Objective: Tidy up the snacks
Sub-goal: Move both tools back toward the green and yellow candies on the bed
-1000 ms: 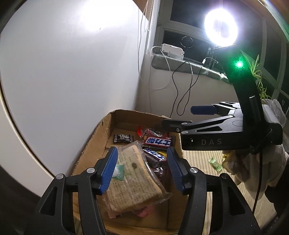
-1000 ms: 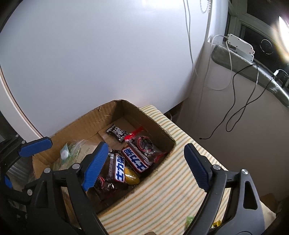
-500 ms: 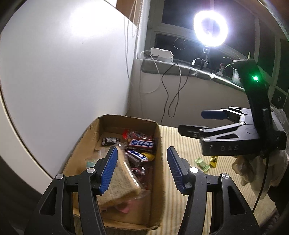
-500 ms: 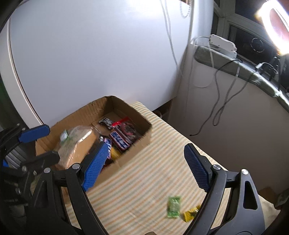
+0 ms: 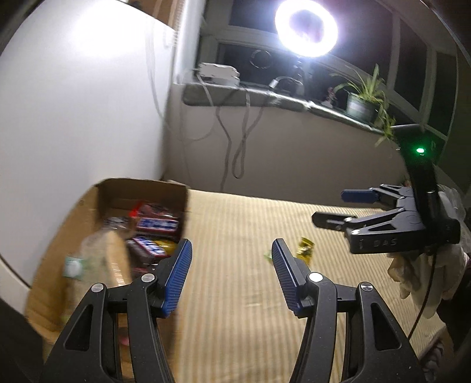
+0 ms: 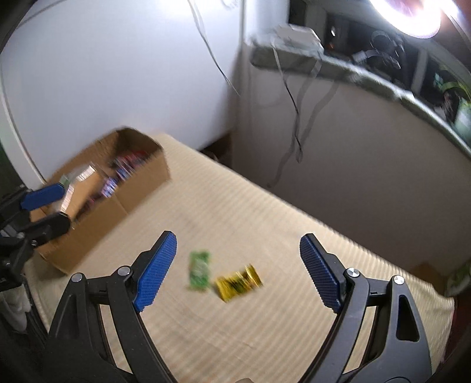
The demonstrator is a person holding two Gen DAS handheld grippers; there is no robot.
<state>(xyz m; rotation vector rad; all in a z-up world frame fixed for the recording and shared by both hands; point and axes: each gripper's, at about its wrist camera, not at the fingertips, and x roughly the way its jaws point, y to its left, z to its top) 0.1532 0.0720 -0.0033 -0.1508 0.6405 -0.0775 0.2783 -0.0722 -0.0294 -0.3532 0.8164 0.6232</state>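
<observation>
Two loose snacks, green packet [image 6: 200, 269] and gold packet [image 6: 238, 282], lie well right of the cardboard box [image 6: 117, 203], nearest the right gripper [image 6: 238, 271], both grippers' jaws apart and empty.

This looks like a room in a home, set up for filming after dark. A stone window ledge [image 5: 265, 98] runs under dark panes and serves as the landmark: on it stand a potted plant [image 5: 363, 101], a white power strip [image 5: 217, 70] with cords hanging below, and a glowing ring light [image 5: 306, 28]. Below the ledge lies a striped cloth surface [image 5: 244, 235], with a cardboard box [image 6: 141, 188] of snacks at its wall end.
</observation>
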